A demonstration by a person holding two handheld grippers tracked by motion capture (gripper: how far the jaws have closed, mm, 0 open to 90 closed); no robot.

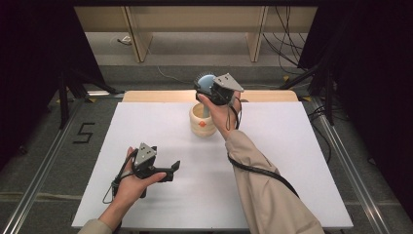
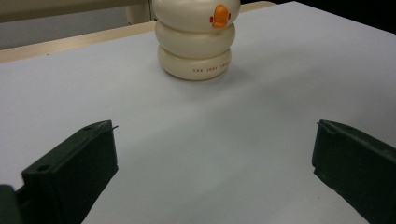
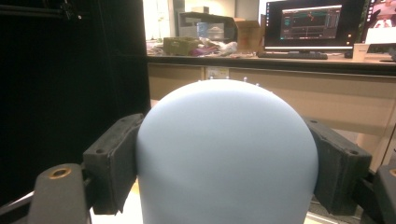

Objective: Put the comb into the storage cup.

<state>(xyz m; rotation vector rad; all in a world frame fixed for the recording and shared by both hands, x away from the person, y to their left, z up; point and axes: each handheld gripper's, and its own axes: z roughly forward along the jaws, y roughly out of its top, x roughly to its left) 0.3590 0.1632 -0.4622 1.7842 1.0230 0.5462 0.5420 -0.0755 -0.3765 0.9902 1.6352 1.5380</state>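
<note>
1. One pale blue brush [image 3: 227,154], rounded back toward the camera in the right gripper view, clamped on both flanks by the right gripper [image 1: 210,88] fingers [image 3: 113,163]; bristle tips just visible along its top edge.
2. Held up above and just behind the cream holder [image 1: 202,120], apparently so it can go down into, or has come out of, the holder's open top; which one cannot be told.
3. One holder, built as three stacked rings with a single orange duck-bill knob [image 2: 220,16] on its side, standing upright on the white counter [image 1: 272,161], directly below the right fingers and well ahead of the left ones.
4. Left gripper [image 1: 173,168] low on the counter, fingers [image 2: 74,168] released and spread wide with nothing between them, aimed toward the holder; likely parked there to leave room, or ready to steady the holder.
5. Count: one brush, one holder, two grippers, one per hand.
</note>
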